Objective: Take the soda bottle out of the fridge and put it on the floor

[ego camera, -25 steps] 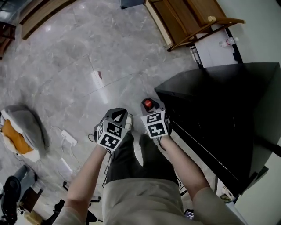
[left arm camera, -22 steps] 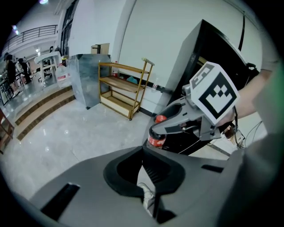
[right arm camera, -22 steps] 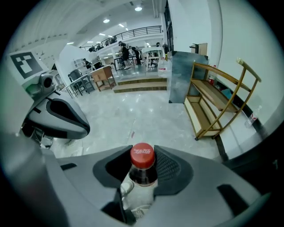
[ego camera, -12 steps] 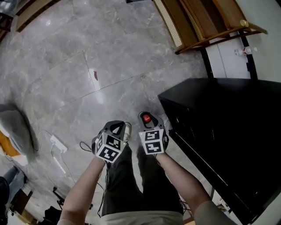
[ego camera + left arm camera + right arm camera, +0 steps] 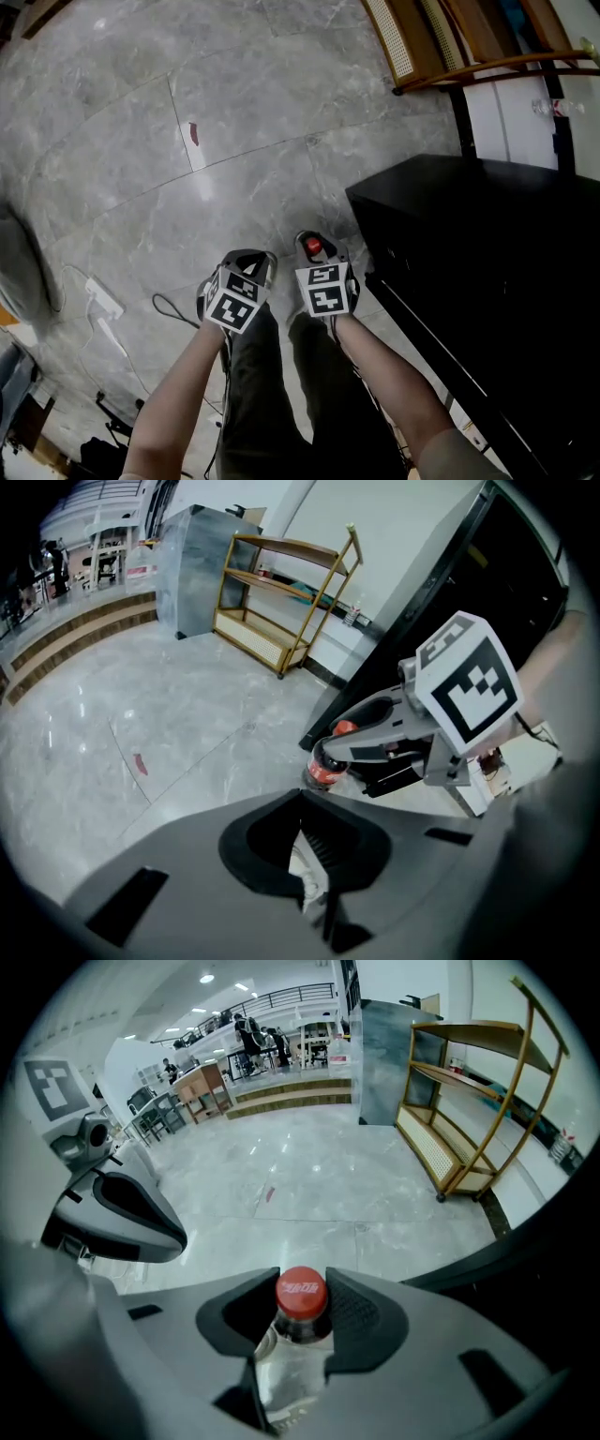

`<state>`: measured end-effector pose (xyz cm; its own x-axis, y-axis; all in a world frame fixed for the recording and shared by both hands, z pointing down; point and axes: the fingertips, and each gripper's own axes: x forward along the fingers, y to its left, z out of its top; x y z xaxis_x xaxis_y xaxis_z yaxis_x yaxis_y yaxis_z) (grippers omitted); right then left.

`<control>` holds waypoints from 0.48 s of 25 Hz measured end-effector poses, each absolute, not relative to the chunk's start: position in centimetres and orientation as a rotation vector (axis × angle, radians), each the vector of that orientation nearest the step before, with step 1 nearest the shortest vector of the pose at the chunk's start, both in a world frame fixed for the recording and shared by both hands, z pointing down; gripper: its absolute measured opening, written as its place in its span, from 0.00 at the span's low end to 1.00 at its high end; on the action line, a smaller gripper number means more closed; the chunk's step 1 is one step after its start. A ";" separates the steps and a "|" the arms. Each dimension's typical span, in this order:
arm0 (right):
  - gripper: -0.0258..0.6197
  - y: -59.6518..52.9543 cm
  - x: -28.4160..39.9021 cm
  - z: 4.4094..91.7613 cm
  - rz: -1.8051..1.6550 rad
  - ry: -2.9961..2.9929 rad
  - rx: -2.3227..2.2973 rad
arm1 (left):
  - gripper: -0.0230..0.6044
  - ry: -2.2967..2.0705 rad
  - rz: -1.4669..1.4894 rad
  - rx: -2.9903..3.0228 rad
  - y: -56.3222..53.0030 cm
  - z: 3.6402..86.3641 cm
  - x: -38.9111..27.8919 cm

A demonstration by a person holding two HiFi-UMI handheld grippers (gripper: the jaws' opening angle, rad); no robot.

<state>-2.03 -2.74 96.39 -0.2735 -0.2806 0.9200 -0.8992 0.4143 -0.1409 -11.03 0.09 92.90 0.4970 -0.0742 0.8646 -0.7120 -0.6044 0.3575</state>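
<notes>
**Gripping the soda bottle by its neck beside the fridge**

The right gripper [image 5: 302, 1281] has its jaws clamped on the neck of the soda bottle [image 5: 292, 1354], just under the red cap. The bottle's long axis is near upright, cap towards the person's head, body hanging below the jaws. The head view shows only the cap. The left gripper view adds the red label, but that gripper's own body hides the base, so contact with the marble floor [image 5: 244, 112] cannot be told. The left gripper [image 5: 300, 799], just beside, is pinched closed on nothing. The black fridge [image 5: 487, 262] stands to the right, partly cut off, with a wooden shelf rack [image 5: 469, 1101] beyond.
</notes>
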 end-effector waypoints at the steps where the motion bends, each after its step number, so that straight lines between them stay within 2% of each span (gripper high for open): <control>1: 0.24 -2.7 -2.0 97.4 0.874 -1.778 1.026 | 0.05 -0.647 1.109 2.002 0.3 94.0 -11.1; 12: 0.24 -3.3 -0.7 107.7 0.941 -1.726 1.175 | 0.05 -0.698 1.011 1.903 0.7 103.6 -11.3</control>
<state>-0.73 -3.26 107.68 -0.2225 -0.3320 0.9167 -0.9505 0.2832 -0.1281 -11.33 0.70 103.57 0.5172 -0.0818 0.8519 -0.7678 -0.4842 0.4196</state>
